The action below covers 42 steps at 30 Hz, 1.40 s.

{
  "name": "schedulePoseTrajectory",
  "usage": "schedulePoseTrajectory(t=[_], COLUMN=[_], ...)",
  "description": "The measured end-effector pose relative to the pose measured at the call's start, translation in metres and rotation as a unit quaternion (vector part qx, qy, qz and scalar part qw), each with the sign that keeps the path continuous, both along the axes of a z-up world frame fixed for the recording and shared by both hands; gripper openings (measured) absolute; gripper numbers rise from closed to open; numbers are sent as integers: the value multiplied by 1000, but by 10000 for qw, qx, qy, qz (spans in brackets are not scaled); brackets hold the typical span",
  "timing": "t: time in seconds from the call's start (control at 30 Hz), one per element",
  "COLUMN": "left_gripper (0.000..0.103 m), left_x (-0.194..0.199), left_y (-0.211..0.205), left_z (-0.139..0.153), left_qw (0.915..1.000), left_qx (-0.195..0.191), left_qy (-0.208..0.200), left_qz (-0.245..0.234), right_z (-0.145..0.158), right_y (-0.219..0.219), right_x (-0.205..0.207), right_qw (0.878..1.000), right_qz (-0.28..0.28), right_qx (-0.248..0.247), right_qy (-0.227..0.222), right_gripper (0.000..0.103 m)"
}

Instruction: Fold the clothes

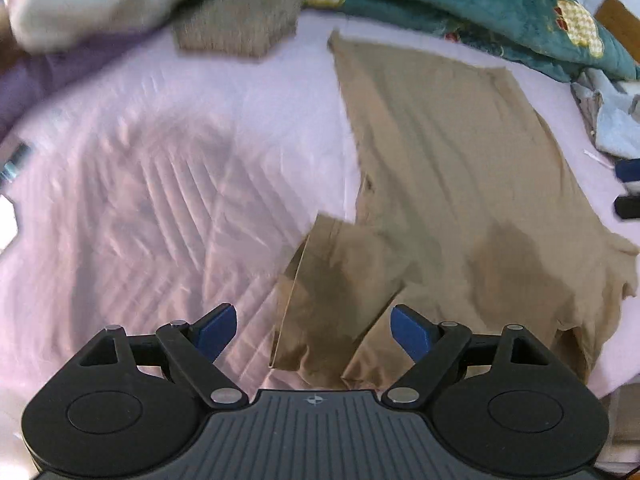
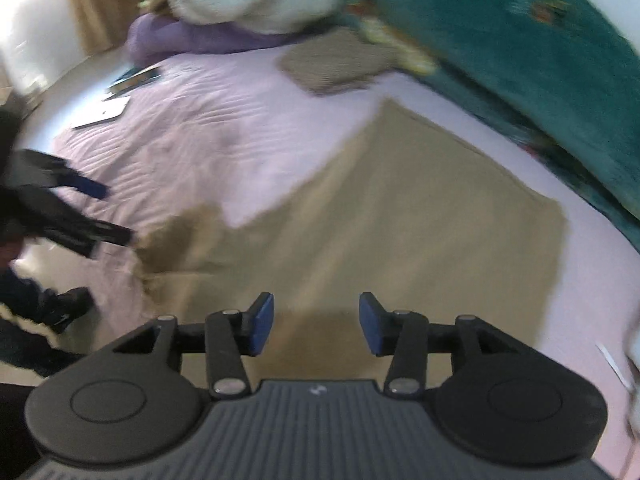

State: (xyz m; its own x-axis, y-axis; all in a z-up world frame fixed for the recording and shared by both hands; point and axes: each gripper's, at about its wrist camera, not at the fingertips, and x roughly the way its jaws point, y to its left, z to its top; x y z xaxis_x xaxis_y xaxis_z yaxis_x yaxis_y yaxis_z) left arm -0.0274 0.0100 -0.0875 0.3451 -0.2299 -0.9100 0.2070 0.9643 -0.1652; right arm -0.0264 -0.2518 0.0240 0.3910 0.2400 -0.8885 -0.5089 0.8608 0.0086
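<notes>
Left wrist view: the flat tan cloth garment point(image 1: 460, 184), its folded sleeve just ahead, was faced by the released left claw point(image 1: 314, 330).

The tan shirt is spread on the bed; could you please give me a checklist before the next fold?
1. Left gripper open, nothing between its pads: ok.
2. Right gripper open, empty: ok.
3. Tan shirt flat on the pink sheet: mostly ok.
4. Sleeve laid flat: not ok, creased and folded.
5. Folded brown cloth apart from the shirt: ok.
6. Shirt's near hem: cannot tell, hidden by the grippers.
</notes>
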Motion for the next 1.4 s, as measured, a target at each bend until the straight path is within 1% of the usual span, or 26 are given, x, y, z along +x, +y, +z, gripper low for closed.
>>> schedulePoseTrajectory(t=[0.13, 0.17, 0.23, 0.27, 0.3, 0.37, 0.43, 0.47, 0.5, 0.57, 0.67, 0.73, 0.83, 0.93, 0.97, 1.0, 1.07, 1.13, 1.2, 1.27, 1.33, 1.4], left_gripper=[85, 85, 79, 65, 56, 34, 17, 13, 12, 8, 8, 8, 8, 12, 14, 14, 19, 19, 25, 37, 41, 44], left_x=[19, 20, 21, 20, 18, 16, 14, 13, 12, 9, 1, -6, -19, -33, -38, -42, -50, -54, -60, -67, -75, -79], left_y=[-4, -8, -19, -22, -24, -21, -15, -15, -15, -13, -6, -3, 1, 8, 9, 9, 11, 10, 10, 11, 8, -4], left_z=[-45, -52, -64, -70, -74, -79, -78, -77, -76, -72, -55, -42, -33, -37, -40, -42, -38, -22, 2, 27, 54, 81], left_qw=[9991, 9987, 9975, 9969, 9964, 9968, 9973, 9971, 9970, 9976, 9992, 9997, 10000, 9989, 9985, 9979, 9963, 9949, 9925, 9890, 9863, 9869], left_qx=[-116, -72, 123, 159, 196, 179, -47, -91, -76, -89, -140, -136, 32, 37, 98, 159, 136, 261, 377, 470, 491, 515], left_qy=[267, 282, 317, 354, 375, 352, 423, 436, 422, 384, 218, 79, -19, 167, 234, 301, 474, 486, 444, 400, 348, 178], left_qz=[-309, -408, -618, -678, -738, -695, -593, -613, -647, -566, -313, -198, 81, 439, 493, 546, 707, 845, 1073, 1342, 1535, 1517], right_z=[-30, -38, -51, -57, -62, -75, -84, -88, -91, -96, -98, -102, -113, -128, -129, -129, -123, -113, -102, -89, -75, -64], right_y=[53, 63, 72, 74, 74, 70, 67, 64, 62, 59, 58, 59, 63, 62, 60, 59, 53, 42, 29, 11, -9, -30], right_x=[25, 31, 42, 46, 50, 58, 66, 70, 73, 79, 80, 75, 71, 70, 70, 69, 68, 65, 62, 58, 54, 49], right_qw=[9986, 9979, 9976, 9978, 9981, 9984, 9983, 9984, 9984, 9982, 9978, 9976, 9966, 9963, 9962, 9961, 9965, 9973, 9980, 9989, 9996, 9999], right_qz=[529, 638, 684, 652, 603, 518, 459, 422, 393, 366, 475, 588, 745, 726, 740, 768, 760, 660, 559, 388, 180, -27], right_qx=[-36, -69, -73, -50, -49, -115, -153, -143, -157, -286, -252, -221, -296, -319, -297, -288, -226, -125, -36, 11, 45, 33], right_qy=[12, 15, 39, 60, 84, 198, 315, 343, 363, 368, 385, 299, 191, 320, 336, 316, 269, 304, 297, 261, 214, 159], right_gripper=[49, 50, 50, 51, 54, 55, 56, 56, 56, 56, 58, 61, 62, 63, 63, 63, 64, 66, 67, 67, 67, 67])
